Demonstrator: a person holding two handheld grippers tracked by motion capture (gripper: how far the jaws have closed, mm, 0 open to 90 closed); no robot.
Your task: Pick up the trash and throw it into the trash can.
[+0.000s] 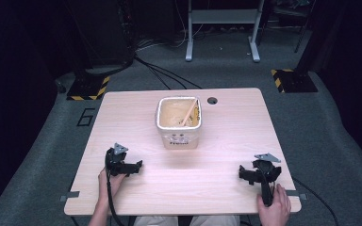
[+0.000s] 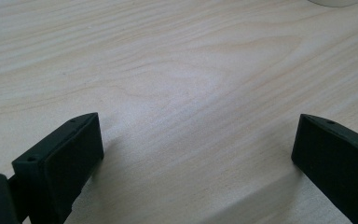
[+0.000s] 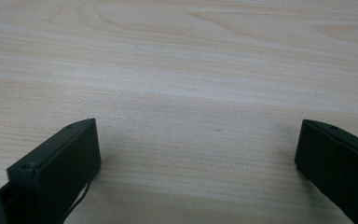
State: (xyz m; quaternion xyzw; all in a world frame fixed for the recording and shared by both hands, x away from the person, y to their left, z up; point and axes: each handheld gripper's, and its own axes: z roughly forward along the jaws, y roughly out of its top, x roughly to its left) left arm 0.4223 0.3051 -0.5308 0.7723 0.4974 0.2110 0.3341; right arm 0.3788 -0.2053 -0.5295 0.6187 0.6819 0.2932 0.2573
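A cream square tub [image 1: 178,122] stands in the middle of the light wooden table [image 1: 226,141], with a thin wooden stick [image 1: 187,113] leaning inside it. My left gripper [image 1: 131,165] rests low on the table's front left, held by a hand; in the left gripper view its jaws stand wide apart over bare wood [image 2: 198,140]. My right gripper [image 1: 254,175] lies at the front right in the other hand, and the right gripper view has its jaws [image 3: 198,154] equally wide with nothing between them. Both grippers are well apart from the tub.
A round cable hole [image 1: 212,100] sits in the table behind the tub. Cables trail from both grippers over the front edge. Beyond the table are grey carpet, a desk frame's legs [image 1: 221,47] and yellow-black striped bases [image 1: 292,80].
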